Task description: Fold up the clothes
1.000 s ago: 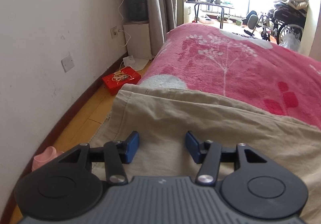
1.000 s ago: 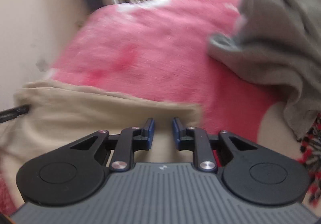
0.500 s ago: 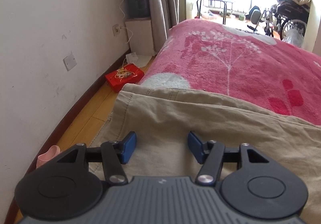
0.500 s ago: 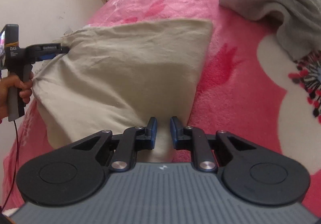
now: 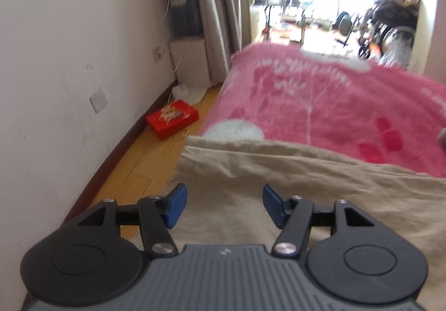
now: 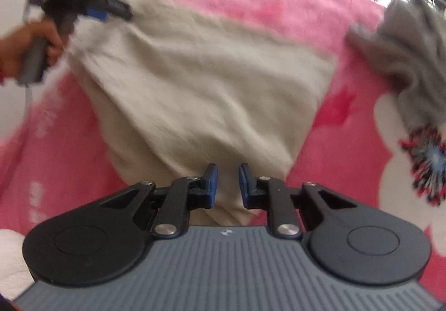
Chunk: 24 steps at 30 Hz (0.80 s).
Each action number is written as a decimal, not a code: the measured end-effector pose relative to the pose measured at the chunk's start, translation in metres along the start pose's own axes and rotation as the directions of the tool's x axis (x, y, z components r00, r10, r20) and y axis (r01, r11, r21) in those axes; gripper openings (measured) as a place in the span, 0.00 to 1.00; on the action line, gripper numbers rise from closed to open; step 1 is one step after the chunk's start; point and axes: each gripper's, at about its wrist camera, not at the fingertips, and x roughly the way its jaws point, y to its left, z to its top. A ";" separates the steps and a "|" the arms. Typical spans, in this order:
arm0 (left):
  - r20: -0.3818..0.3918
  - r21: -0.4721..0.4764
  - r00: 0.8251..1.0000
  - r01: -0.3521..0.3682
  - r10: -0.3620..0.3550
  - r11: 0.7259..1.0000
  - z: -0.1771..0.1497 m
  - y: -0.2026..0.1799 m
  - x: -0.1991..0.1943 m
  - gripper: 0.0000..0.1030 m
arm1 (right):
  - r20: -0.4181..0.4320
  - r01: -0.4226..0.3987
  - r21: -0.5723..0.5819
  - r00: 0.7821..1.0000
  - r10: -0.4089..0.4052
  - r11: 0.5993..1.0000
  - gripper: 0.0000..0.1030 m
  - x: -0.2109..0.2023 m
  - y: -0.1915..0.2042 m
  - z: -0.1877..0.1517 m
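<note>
A beige garment lies on the pink blanket at the bed's near left corner. My left gripper hovers over its left edge, open wide, with the pads clear of the cloth. The right wrist view shows this left gripper at the garment's far corner, held by a hand. The beige garment tapers into my right gripper. A bunched end sits between its narrow jaws, which are opening slightly. A grey garment lies crumpled at the right.
The white wall and a strip of wooden floor run along the bed's left side. A red box lies on that floor. A white cabinet and a curtain stand beyond. A cluttered bright room lies behind the bed.
My left jaws have spread wider and that gripper has risen a little. My right gripper has rolled and drawn back with the beige end between its jaws, bringing the left gripper into its view.
</note>
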 end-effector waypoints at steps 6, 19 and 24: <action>-0.030 0.032 0.989 0.147 -0.146 0.989 -0.045 -0.007 -0.063 0.62 | 0.094 0.015 -0.280 0.996 0.012 0.960 0.29 0.010 0.048 0.007; -0.207 0.067 0.890 0.427 -0.406 0.902 -0.127 -0.066 -0.096 0.61 | 0.133 0.162 -0.513 0.985 -0.108 0.843 0.30 0.035 0.082 0.006; -0.251 0.227 0.869 0.482 -0.427 0.846 -0.145 -0.099 -0.099 0.60 | 0.123 0.189 -0.576 0.982 -0.144 0.795 0.14 0.049 0.081 -0.001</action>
